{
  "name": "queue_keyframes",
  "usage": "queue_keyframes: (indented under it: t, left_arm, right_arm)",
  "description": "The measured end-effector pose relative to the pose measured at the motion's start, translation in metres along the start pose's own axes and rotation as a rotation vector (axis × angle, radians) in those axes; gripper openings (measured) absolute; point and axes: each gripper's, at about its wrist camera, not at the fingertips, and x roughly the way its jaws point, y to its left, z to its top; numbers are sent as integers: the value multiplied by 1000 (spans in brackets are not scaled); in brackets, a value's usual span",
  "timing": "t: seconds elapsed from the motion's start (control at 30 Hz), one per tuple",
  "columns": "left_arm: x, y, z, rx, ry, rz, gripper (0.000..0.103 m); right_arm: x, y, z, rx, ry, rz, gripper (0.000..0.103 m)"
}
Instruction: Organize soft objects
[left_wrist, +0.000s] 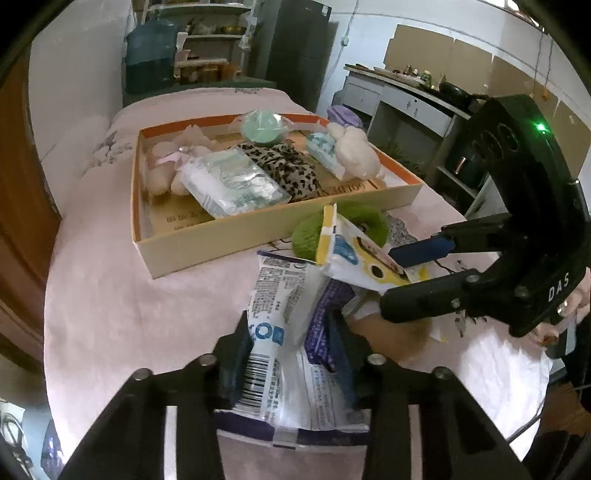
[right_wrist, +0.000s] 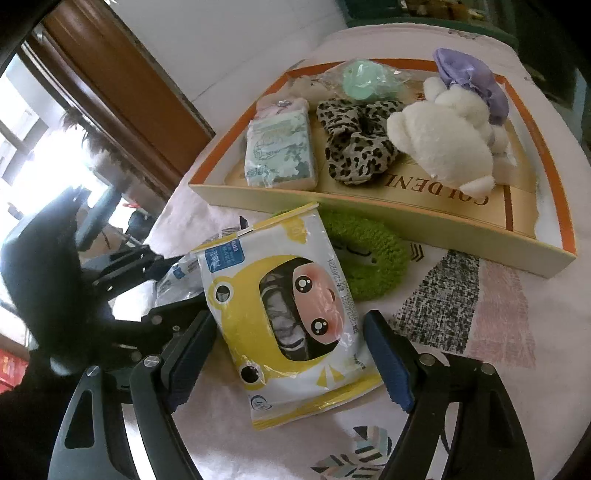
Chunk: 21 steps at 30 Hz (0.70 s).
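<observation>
Pink bedspread (left_wrist: 110, 295) beneath orange-rimmed tray (left_wrist: 207, 240), kitchen beyond.

Counted one shallow cardboard box (right_wrist: 388, 218). Inside it: one pale green tissue pack (right_wrist: 280, 151), one leopard-print scrunchie (right_wrist: 354, 147), one white plush toy (right_wrist: 447, 136), one mint round item in clear wrap (right_wrist: 360, 77), one purple scrunchie (right_wrist: 476, 79). Outside it: one green scrunchie (right_wrist: 373, 254), one yellow-and-white cartoon wipes pack (right_wrist: 291, 314), one blue-and-white pack (left_wrist: 284, 325). Two grippers, left (left_wrist: 291, 354) and right (right_wrist: 291, 354).
</observation>
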Motion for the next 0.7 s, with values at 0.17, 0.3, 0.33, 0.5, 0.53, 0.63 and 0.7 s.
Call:
queue_keyframes:
  t: [0.17,0.3,0.33,0.5,0.53,0.63,0.7]
  left_arm:
    - [-9,-2,-4,-39,-39,6,25]
    - [-16,-2,-4,-62,-70,13,25]
    - [-18,-3,-4,-70,-79,12,25]
    - [-27,-2,-3,-107,-116,23,25]
    - [-28,-1,-3,-111,-122,22,25]
    - [-34,-3,-3,-115,-140,26,25]
    - [-36,-4,-3,-119,-146,25,25]
  right_arm:
    - [-7,8,-8,-1,-34,-14,67]
    - [-15,14,-15,-19,-69,-50,62]
    - [-18,15,-16,-22,-79,-57,61]
    - [-28,12,-21,1,-108,-51,60]
    - [-30,12,-22,7,-114,-51,60]
    - [-35,11,-27,16,-124,-52,60]
    - [-40,10,-30,18,-126,-39,60]
